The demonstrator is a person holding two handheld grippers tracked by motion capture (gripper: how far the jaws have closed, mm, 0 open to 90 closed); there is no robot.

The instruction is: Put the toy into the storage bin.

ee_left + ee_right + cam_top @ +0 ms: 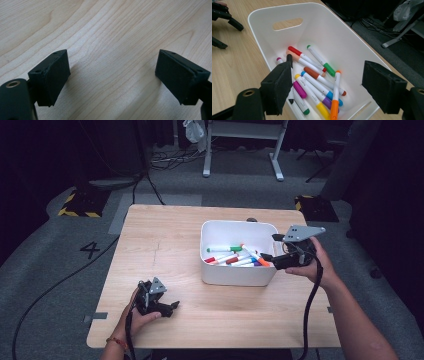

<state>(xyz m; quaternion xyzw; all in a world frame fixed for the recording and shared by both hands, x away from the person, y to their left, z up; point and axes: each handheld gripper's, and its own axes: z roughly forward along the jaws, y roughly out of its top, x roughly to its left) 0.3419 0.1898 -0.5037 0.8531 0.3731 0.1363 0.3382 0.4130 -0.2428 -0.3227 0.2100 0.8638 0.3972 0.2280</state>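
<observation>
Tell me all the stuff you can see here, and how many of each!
Markers: about ten, white barrels with orange, yellow, green, red, brown, blue, purple, pink and black caps; piled in the bin.
Bin: one, white plastic with a handle slot; on the table, right of centre.
Table: one, light wood; middle of the room.
Hazard-striped blocks: two, black and yellow; on the grey floor beyond the table's far corners.
Cables: several, black; across the floor.
White frame legs: one stand; far back.
Left gripper: one, black, fingers open, nothing between them; resting at the table's near left.
Right gripper: one, black, fingers open; over the bin's right edge.
</observation>
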